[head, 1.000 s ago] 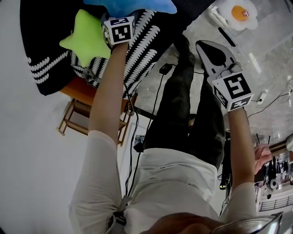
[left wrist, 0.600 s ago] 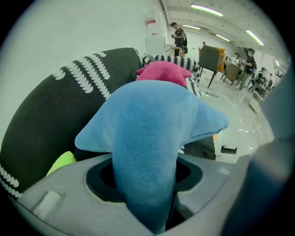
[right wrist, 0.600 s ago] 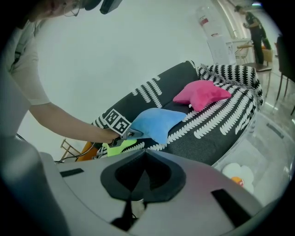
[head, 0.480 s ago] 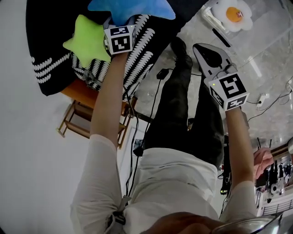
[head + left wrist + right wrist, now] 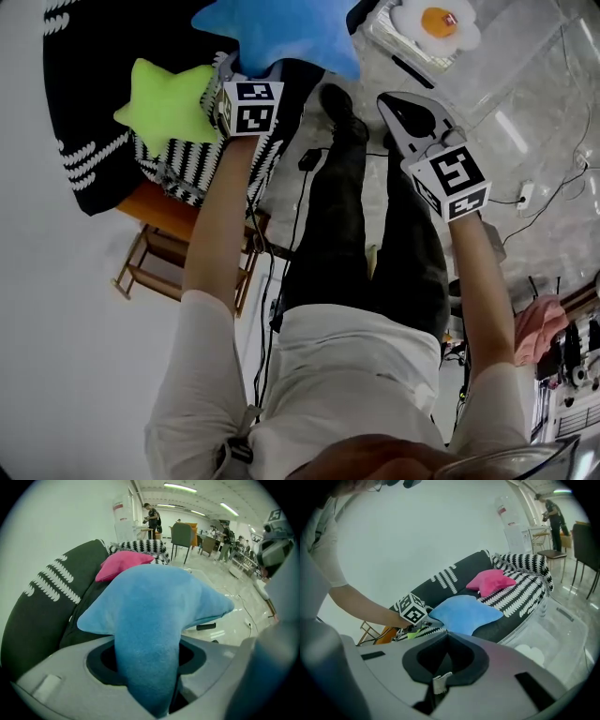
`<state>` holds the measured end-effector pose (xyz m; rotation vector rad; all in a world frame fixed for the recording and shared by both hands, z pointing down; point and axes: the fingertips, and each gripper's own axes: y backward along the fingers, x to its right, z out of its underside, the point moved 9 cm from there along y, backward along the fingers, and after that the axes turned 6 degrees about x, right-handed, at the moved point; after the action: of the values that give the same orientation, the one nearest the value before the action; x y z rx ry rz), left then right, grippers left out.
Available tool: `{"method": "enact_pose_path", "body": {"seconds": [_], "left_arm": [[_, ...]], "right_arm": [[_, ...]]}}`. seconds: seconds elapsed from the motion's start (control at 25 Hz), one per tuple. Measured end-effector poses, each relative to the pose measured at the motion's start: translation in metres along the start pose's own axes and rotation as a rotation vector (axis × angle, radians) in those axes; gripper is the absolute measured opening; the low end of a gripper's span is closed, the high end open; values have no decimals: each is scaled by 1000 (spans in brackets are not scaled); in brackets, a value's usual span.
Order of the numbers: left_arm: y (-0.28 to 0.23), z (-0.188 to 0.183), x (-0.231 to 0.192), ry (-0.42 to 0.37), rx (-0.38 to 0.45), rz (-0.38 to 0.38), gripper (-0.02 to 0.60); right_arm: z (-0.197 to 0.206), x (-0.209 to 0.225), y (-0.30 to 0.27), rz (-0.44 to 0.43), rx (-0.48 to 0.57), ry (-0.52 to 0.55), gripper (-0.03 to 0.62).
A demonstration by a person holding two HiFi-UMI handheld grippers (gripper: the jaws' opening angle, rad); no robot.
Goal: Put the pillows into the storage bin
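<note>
The blue star pillow point(image 5: 281, 33) is plush and soft-napped, a bright sky blue, with rounded, stubby points. One of those points is pinched narrow between the fingers of the left gripper point(image 5: 242, 77), which have just been closing and now clamp it firmly (the fabric bulges out on either side of the grip). It hangs from that grip over the black sofa point(image 5: 47, 602), its other points spreading wide and free.

Just beside it on the sofa lies a lime-green star pillow point(image 5: 169, 98) on a black-and-white striped blanket point(image 5: 197, 169), and a pink pillow point(image 5: 124, 562) sits further back on the cushions.

On the other side stands the clear storage bin point(image 5: 487, 75) on the floor, with a fried-egg pillow point(image 5: 434, 21) inside. The right gripper point(image 5: 392, 99) hovers near the bin, its fingers closed together on nothing.
</note>
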<state>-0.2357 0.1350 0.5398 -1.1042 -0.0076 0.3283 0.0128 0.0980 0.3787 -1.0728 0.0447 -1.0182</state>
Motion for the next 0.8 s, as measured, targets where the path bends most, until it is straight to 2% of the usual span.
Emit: {"method": "enact_pose_path", "body": {"seconds": [0.2,0.64,0.8], "left_arm": [[-4,-26,53,-50,20,52,258],[-32,-85,181,-267,19,229,262],[-48,-107,227,-310,13,270,262]], "right_arm": [[19,20,40,37,6,-11,3],[53,72,129,154,46,-86,3],[63,97,159,181,64,-109,3]]}}
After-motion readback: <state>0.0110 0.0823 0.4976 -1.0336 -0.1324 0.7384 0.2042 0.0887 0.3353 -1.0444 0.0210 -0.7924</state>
